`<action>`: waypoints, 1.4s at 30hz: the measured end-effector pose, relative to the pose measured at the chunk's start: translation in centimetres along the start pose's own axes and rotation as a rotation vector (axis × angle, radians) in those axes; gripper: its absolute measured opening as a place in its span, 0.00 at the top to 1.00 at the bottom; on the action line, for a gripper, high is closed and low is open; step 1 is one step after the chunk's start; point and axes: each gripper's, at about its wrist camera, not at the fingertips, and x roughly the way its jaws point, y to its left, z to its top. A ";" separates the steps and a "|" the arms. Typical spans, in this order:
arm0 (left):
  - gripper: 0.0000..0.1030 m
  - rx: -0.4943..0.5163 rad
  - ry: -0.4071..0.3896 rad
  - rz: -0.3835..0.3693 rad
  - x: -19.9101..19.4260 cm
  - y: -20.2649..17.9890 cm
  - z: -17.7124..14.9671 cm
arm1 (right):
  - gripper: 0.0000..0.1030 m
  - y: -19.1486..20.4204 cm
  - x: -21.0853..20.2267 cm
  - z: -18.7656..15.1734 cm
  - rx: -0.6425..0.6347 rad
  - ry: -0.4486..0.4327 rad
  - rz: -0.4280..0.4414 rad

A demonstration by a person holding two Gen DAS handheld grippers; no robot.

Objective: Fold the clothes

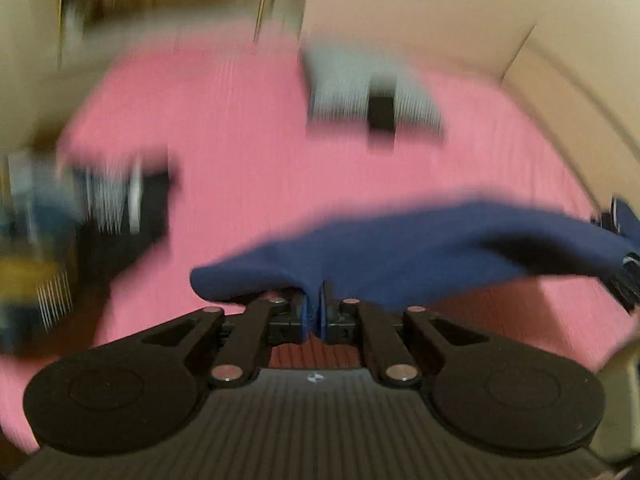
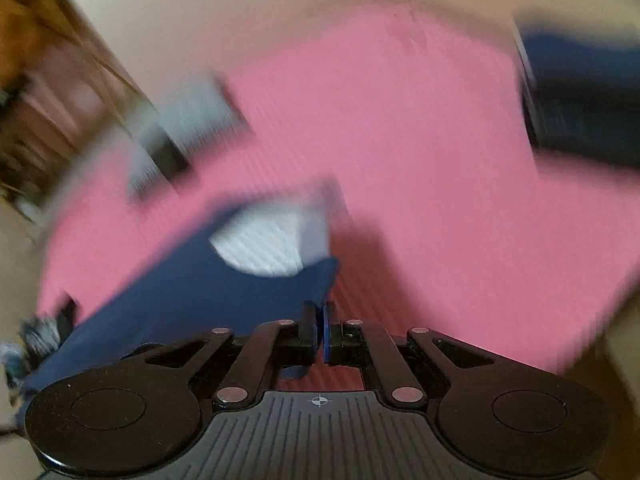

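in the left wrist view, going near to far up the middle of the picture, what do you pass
left gripper shut on a fold of the navy garment → bare pink mat → blurred grey and black folded item lying on the mat → cream wall

Navy blue garment (image 1: 400, 248) over a ribbed pink mat (image 1: 240, 140).

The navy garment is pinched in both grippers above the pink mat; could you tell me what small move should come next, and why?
Probably draw the two grippers apart to pull the cloth taut. The left gripper and right gripper each clamp an edge of the navy garment, which sags and bunches between them over the pink mat.
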 end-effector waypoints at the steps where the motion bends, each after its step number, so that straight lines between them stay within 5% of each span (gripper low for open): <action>1: 0.88 -0.020 0.087 0.019 2.1 0.3 -2.2 | 0.99 -1.3 2.0 -1.4 0.022 0.065 -0.046; 5: 0.87 -0.034 0.327 0.070 7.7 0.7 -9.2 | 0.99 -3.7 5.8 -4.9 0.033 0.183 -0.128; 9: 0.72 0.034 0.352 0.072 8.6 -0.1 -10.1 | 0.98 -2.5 6.4 -4.8 0.067 0.202 -0.093; 10: 0.69 0.055 0.340 0.064 8.7 -0.1 -9.7 | 0.90 -2.0 6.4 -4.4 0.068 0.198 -0.074; 11: 0.64 0.080 0.324 0.056 8.9 -0.2 -9.4 | 0.55 -1.3 6.4 -4.0 0.060 0.189 -0.060; 12: 0.61 0.111 0.306 0.049 9.1 -0.3 -9.0 | 0.31 -0.4 6.4 -3.5 0.043 0.169 -0.048; 13: 0.61 0.144 0.289 0.041 9.4 -0.6 -8.3 | 0.23 0.5 6.5 -3.0 0.024 0.144 -0.035; 18: 0.53 0.279 0.209 0.008 13.2 -1.4 -3.2 | 0.23 4.7 8.4 0.3 -0.105 0.106 0.072; 23: 0.51 0.390 0.149 0.029 17.6 -2.1 1.9 | 0.23 11.0 15.0 5.6 -0.295 0.114 0.197; 32: 0.42 0.392 0.101 0.086 26.3 -1.6 5.9 | 0.23 27.7 33.1 10.3 -1.028 0.204 0.426; 37: 0.42 0.377 0.100 0.039 32.1 -0.7 7.4 | 0.23 32.3 39.1 10.1 -1.212 0.293 0.511; 40: 0.42 0.330 0.158 -0.026 35.0 0.3 7.8 | 0.63 33.1 41.3 10.1 -1.166 0.379 0.524; 42: 0.60 0.290 0.175 -0.070 35.6 0.9 7.8 | 0.93 33.2 41.1 10.0 -1.122 0.388 0.521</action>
